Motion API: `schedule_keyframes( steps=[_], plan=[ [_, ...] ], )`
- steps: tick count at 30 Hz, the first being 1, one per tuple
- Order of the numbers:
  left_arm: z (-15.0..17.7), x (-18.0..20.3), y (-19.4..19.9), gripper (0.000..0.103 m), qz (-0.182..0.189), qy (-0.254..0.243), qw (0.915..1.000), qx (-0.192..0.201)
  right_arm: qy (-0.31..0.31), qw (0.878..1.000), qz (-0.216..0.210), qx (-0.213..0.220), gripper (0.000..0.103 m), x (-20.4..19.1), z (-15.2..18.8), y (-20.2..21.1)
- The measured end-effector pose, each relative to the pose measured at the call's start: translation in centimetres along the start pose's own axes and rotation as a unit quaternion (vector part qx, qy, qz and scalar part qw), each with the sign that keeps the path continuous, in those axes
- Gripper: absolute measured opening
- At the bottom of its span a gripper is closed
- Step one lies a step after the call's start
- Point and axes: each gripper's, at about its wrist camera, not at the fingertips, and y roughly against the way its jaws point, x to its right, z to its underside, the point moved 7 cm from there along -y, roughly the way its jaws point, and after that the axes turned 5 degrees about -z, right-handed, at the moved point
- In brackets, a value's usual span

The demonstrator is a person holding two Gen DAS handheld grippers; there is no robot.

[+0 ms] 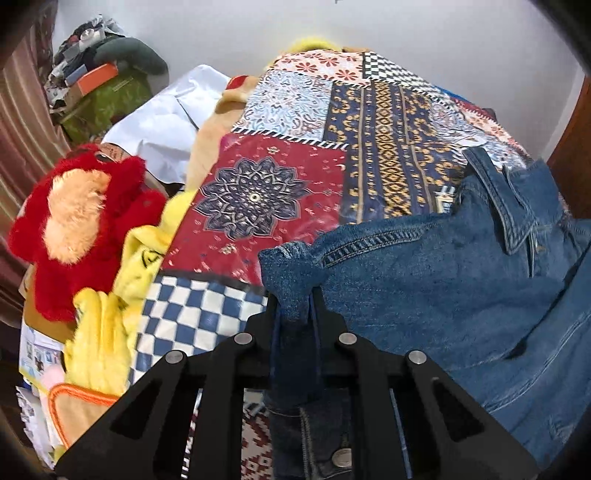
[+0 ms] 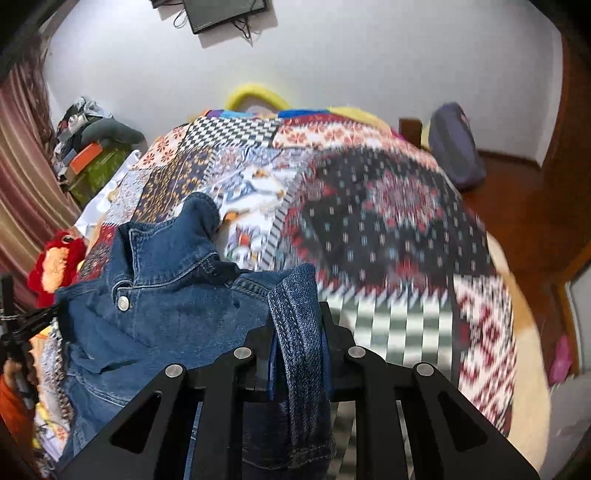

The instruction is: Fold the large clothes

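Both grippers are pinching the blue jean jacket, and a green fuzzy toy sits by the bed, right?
Almost. The toy is red, not green; the left wrist view shows it beside the bed. The rest is right: the left gripper and the right gripper each pinch the jacket.

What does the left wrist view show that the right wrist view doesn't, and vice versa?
Only the left wrist view: the left gripper shut on a fold of the denim jacket, and yellow plush fabric at the bed's left edge.

Only the right wrist view: the right gripper shut on another edge of the jacket, a dark screen on the wall, and a purple bag on the wooden floor.

Both: the jacket, the patchwork bedspread, the red plush toy and the clutter pile.
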Motion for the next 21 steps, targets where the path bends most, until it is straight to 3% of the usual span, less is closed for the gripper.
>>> schedule_keyframes(
  steps=[5,8,13,15,16,17,18,21],
  plan=[
    [-0.1,-0.2,-2.5,0.014,-0.015,-0.002,0.9996,-0.022,0.014,0.999,0.029,-0.007,0.015,0.4,-1.0,-3.0],
    [0.3,0.1,-3.6,0.016,-0.021,0.003,0.9993,-0.030,0.034,0.997,0.064,-0.028,0.016,1.3,0.3,-5.1],
    [0.4,0.2,-4.3,0.018,-0.022,0.010,0.9992,-0.033,0.050,0.994,0.076,-0.058,0.020,2.2,2.4,-6.8],
    [0.4,0.0,-4.4,0.020,-0.019,0.010,0.9992,-0.034,0.046,0.993,0.089,-0.058,0.034,2.6,2.4,-6.7],
    [0.4,0.0,-4.3,0.020,-0.017,0.010,0.9992,-0.035,0.045,0.991,0.108,-0.059,0.058,2.9,2.4,-6.6],
    [0.5,0.0,-4.3,0.020,-0.014,0.011,0.9992,-0.036,0.043,0.987,0.141,-0.057,0.076,3.6,2.3,-6.4],
    [0.5,0.0,-4.2,0.020,-0.013,0.010,0.9992,-0.037,0.045,0.986,0.152,-0.055,0.077,3.9,2.3,-6.4],
    [0.7,0.0,-3.7,0.020,-0.015,0.002,0.9990,-0.043,0.041,0.988,0.131,-0.065,0.077,4.2,2.9,-5.7]
  ],
)
